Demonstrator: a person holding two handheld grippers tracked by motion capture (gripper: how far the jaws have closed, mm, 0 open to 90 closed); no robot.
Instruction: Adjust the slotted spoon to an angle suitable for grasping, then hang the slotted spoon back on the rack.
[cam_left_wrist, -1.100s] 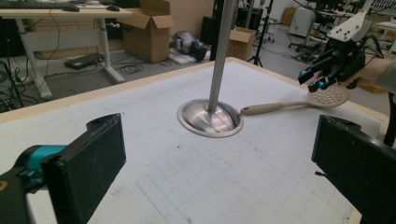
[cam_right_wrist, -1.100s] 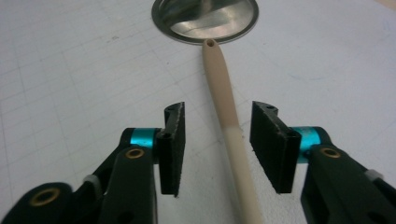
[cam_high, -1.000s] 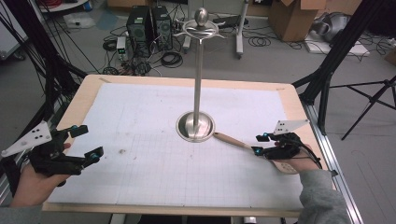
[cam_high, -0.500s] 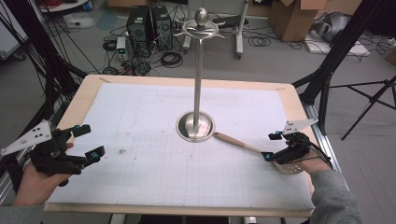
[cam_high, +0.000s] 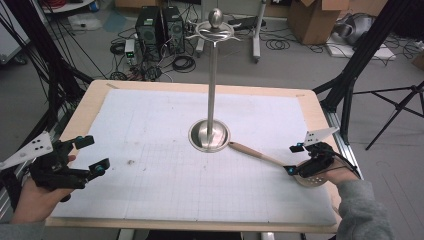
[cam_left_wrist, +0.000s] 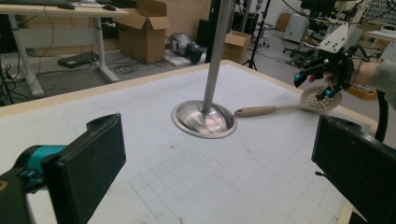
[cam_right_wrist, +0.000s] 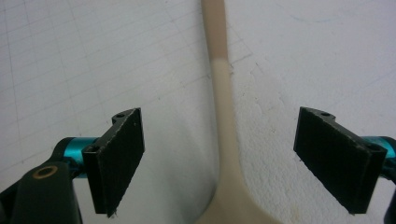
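Beige plastic, the slotted spoon (cam_high: 270, 159) lies on the counter (cam_high: 150, 135) at four o'clock of the stand (cam_high: 210, 135), straddled, ungripped, by the wide-open, just-opened right gripper (cam_right_wrist: 219, 158); closing is needed next. The left gripper (cam_high: 90, 155) is held open, empty.

No words, brand names, numbers or signs can be read anywhere here. The white mat (cam_high: 150, 145) on the table carries a faint printed grid of thin lines, with no figures along them that I can make out. The cardboard boxes (cam_left_wrist: 142, 35) on the floor behind show plain brown faces from where I stand; any printing on them may simply be too small and blurred to tell. The grey three-cornered plate (cam_left_wrist: 337, 39) shows only small dark holes, no lettering.
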